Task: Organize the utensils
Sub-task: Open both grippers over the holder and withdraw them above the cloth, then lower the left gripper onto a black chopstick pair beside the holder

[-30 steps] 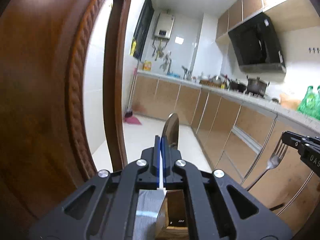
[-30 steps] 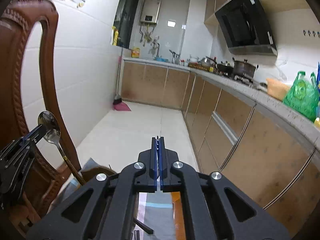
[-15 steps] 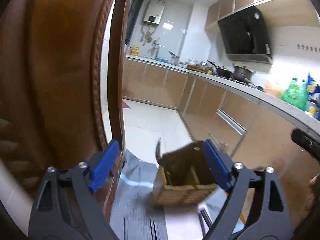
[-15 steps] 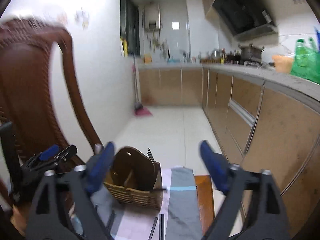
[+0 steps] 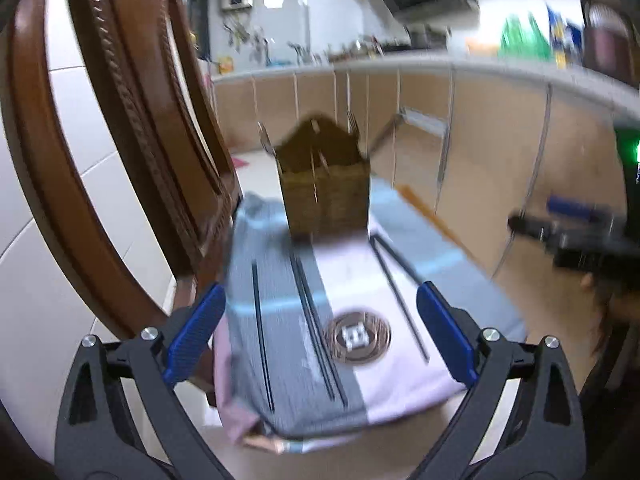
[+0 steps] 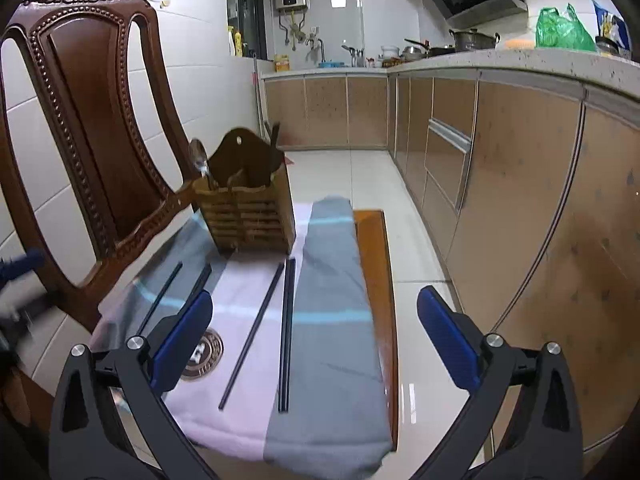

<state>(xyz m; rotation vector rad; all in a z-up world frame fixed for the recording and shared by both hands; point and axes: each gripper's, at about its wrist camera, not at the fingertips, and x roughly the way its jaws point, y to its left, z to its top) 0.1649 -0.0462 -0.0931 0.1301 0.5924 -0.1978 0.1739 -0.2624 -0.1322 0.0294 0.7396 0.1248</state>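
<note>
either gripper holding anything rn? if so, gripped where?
Nothing held. Left gripper and right gripper have just opened, jaws wide and empty, above the chopsticks on the cloth.

We are seeing our left black hand-held gripper point(image 5: 318, 332) and our right black hand-held gripper point(image 6: 314, 330) showing ribbed blue pads point(image 5: 446, 338), triangular cut-outs in matte arms, and round silver screws point(image 6: 491, 341) at the joints.

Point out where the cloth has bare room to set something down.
Free: the grey strip between the paired chopsticks and the table edge. Crowded: the cloth's left and middle, with scattered chopsticks, the round coaster and the holder at the far end.
</note>
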